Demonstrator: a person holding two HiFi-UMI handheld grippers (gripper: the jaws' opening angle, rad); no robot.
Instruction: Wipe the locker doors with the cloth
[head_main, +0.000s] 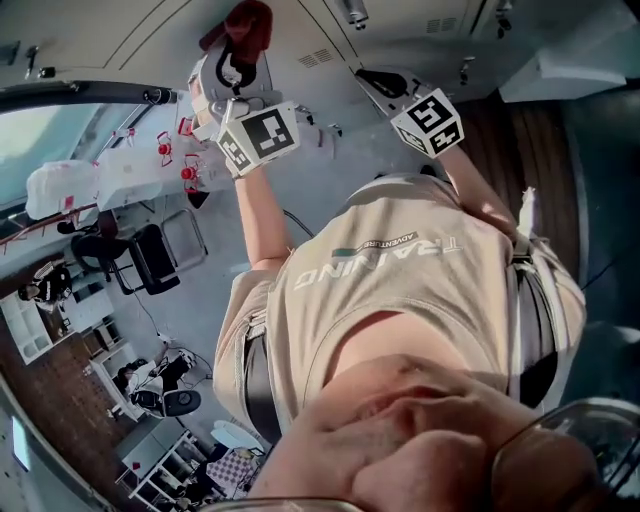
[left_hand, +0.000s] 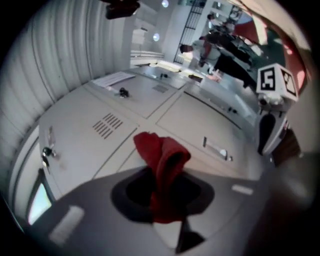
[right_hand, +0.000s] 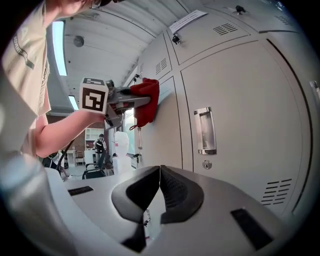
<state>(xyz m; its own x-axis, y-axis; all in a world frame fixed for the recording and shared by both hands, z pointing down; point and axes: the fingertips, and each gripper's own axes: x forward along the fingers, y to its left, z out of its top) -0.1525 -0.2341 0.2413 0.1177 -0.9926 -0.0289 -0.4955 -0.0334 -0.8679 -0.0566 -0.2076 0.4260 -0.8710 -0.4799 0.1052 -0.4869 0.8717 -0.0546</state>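
A red cloth (left_hand: 162, 172) is bunched between the jaws of my left gripper (left_hand: 165, 192), which is shut on it. In the head view the red cloth (head_main: 248, 24) sticks out ahead of the left gripper (head_main: 235, 62) against the pale grey locker doors (head_main: 300, 30). The right gripper view shows the cloth (right_hand: 146, 99) pressed on a locker door (right_hand: 160, 130) at its upper left. My right gripper (right_hand: 159, 172) is shut and empty, held near a door with a metal handle (right_hand: 205, 131). In the head view the right gripper (head_main: 385, 82) sits beside the left one.
Locker doors (left_hand: 200, 122) carry vent slots (left_hand: 107, 125), recessed handles (left_hand: 217, 149) and keys (left_hand: 47, 152). The person's torso in a beige shirt (head_main: 400, 290) fills the head view. Tables, chairs (head_main: 150, 255) and people stand in the room behind.
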